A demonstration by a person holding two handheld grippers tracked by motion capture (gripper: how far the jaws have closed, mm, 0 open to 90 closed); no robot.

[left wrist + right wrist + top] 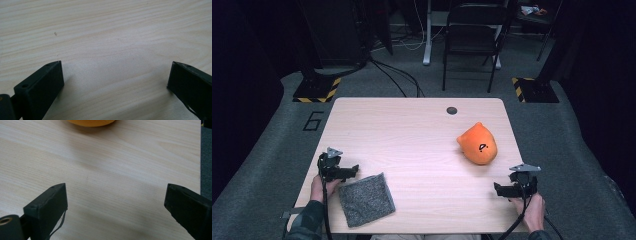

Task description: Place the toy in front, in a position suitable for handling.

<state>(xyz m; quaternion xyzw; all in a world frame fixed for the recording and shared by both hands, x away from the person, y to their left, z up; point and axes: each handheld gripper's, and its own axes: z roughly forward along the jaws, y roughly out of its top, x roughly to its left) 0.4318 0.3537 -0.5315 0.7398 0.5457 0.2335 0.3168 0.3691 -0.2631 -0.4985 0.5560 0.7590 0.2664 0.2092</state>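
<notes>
Left gripper [343, 172] low on table [412, 130], jaws spread wide, nothing between; grey cloth [365, 199] just beside, likely first pick. Right gripper [506, 190] likewise spread, empty, facing orange plush toy [477, 143] nearby. Both parked near targets.

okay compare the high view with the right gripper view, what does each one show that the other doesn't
High view alone: the grey cloth at the near left, the left gripper beside it, both hands, the chair beyond the table, and the orange toy's face.
Right gripper view alone: a close look at the right gripper, open over bare wood.
Both: the wooden table, the orange toy and the right gripper.
</notes>
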